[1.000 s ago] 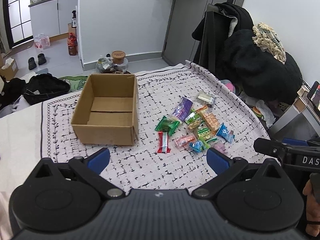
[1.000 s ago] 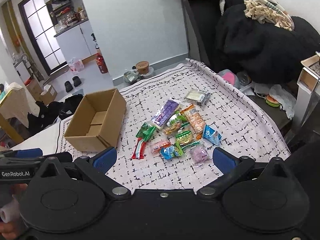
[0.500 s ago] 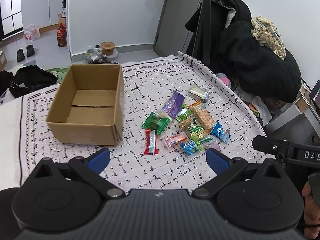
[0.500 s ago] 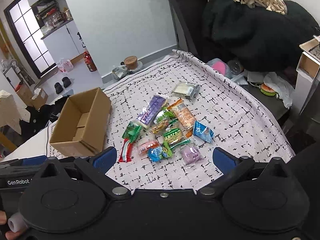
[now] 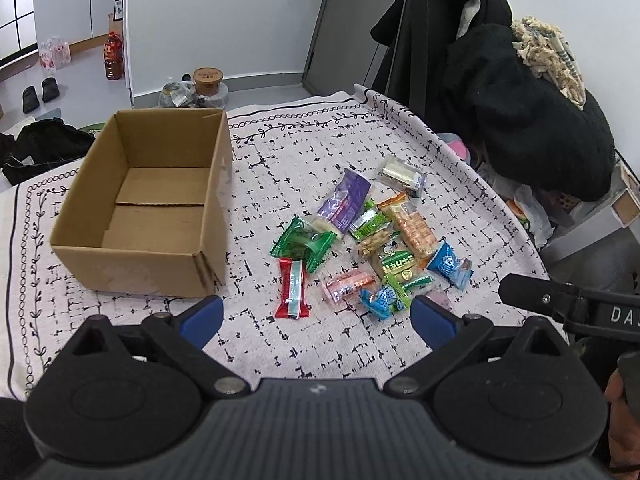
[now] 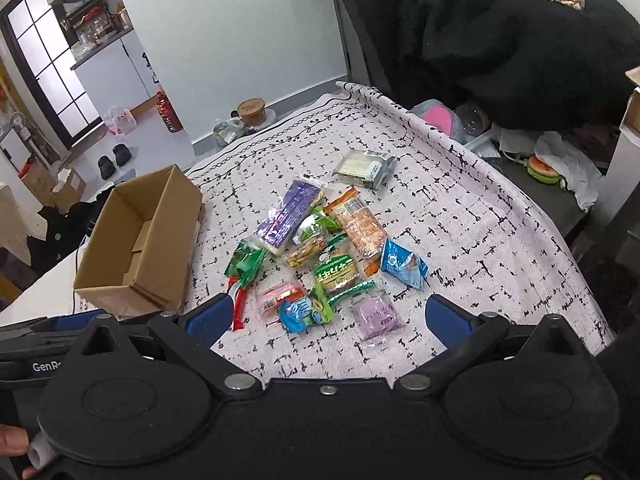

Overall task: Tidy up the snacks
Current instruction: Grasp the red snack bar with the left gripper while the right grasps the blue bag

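Note:
An empty open cardboard box (image 5: 156, 216) (image 6: 140, 248) stands on the left of a patterned white cloth (image 5: 304, 148). To its right lies a loose pile of several snack packets: a red one (image 5: 293, 289) (image 6: 239, 307), a green one (image 5: 303, 242), a purple bar (image 5: 345, 200) (image 6: 289, 216), an orange pack (image 5: 412, 227), a blue one (image 6: 402, 262), a lilac one (image 6: 376, 317). My left gripper (image 5: 316, 318) hovers open near the red packet. My right gripper (image 6: 328, 316) hovers open over the pile's near edge. Neither holds anything.
The table's right edge drops to a chair heaped with black clothes (image 5: 532, 120). Bottles, shoes and bags sit on the floor (image 5: 72, 76) beyond the far edge. The other gripper's handle (image 5: 568, 304) and a hand show at the right.
Both grippers have moved forward and down toward the snack pile, so box and packets look larger. Nothing on the table has shifted; both grippers stay open.

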`<state>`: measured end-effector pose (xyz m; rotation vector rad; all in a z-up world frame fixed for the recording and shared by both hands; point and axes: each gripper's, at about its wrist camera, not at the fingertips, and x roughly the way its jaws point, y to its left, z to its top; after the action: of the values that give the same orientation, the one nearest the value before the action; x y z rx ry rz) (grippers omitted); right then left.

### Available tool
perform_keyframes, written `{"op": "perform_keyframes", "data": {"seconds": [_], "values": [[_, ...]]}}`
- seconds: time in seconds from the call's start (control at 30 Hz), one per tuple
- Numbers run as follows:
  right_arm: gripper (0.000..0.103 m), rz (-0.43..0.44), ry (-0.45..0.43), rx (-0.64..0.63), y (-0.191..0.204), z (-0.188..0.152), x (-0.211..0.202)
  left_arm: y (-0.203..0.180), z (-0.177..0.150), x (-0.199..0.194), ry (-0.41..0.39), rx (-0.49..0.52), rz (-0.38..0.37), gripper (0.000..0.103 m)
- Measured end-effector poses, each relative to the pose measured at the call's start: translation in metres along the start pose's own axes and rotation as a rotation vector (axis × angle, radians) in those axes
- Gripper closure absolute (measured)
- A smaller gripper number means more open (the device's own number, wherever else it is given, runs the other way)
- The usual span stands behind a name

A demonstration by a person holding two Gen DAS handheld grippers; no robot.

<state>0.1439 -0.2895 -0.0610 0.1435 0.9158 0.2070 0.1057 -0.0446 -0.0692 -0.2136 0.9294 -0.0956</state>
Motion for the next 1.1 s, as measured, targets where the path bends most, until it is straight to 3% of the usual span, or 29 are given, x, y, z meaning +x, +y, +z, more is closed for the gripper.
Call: {"op": "perform_keyframes", "data": {"seconds": [0.27,0.6,1.1], "values": [[0.001,0.006,0.028,0.001,-0.003,-0.001,0.022,0.002,0.003,0.032,0.035,-0.01,-0.013,0.013],[0.026,0.045,0.149,0.031,0.0,0.0,0.068,0.011,0.004,0.079,0.107,-0.054,-0.023,0.035],[0.027,0.004,0.245,0.121,0.001,-0.003,0.124,0.02,0.006,0.139,0.197,-0.068,-0.006,0.049]]}}
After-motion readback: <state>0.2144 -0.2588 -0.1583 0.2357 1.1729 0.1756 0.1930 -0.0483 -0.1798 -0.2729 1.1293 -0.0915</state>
